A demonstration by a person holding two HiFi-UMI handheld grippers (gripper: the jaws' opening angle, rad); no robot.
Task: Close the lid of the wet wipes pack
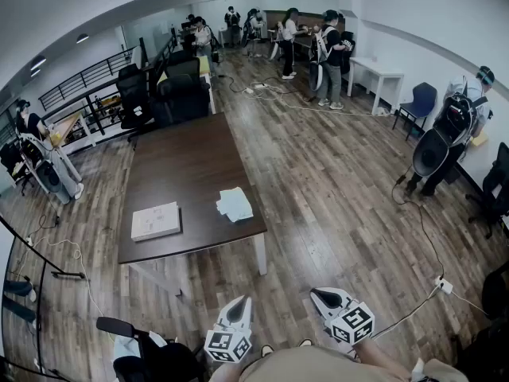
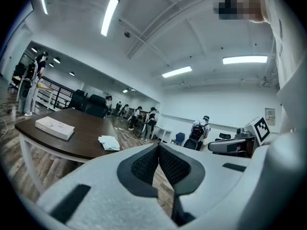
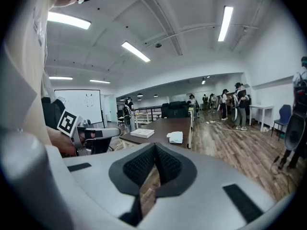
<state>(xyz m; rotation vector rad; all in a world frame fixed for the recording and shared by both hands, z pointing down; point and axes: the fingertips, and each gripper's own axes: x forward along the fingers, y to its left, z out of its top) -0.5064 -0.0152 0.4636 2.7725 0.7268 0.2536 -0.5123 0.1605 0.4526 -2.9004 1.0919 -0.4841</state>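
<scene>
1. Nearest of all, the left gripper (image 2: 158,148) is held low, close to the person's body. Its jaws are clenched, the dark ribbed pads meet at their tips, and nothing sits between them.
2. Just right of it, the right gripper (image 3: 154,148) is held the same way. Its jaws are also pressed together at the tips and hold nothing.
3. Both grippers hang over the wooden floor (image 1: 334,181), on the near side of the counter (image 1: 187,161) and well apart from it. Neither touches anything on it.
4. The counter is a long, dark brown top on white legs that runs away from the person.
5. The wet wipes pack (image 1: 235,204) lies flat on the counter near its near right corner, close to the right edge. It is a pale, slightly rumpled packet. It is too small in every view to tell whether its lid is up or down.
6. A flat white box (image 1: 156,220) lies on the counter to the left of the pack, well apart from it, near the near edge.
7. Black office chairs (image 1: 179,90) stand at the counter's far end.
8. Several people (image 1: 330,50) stand in the far part of the room, and cables (image 1: 421,237) trail across the floor on the right.
</scene>
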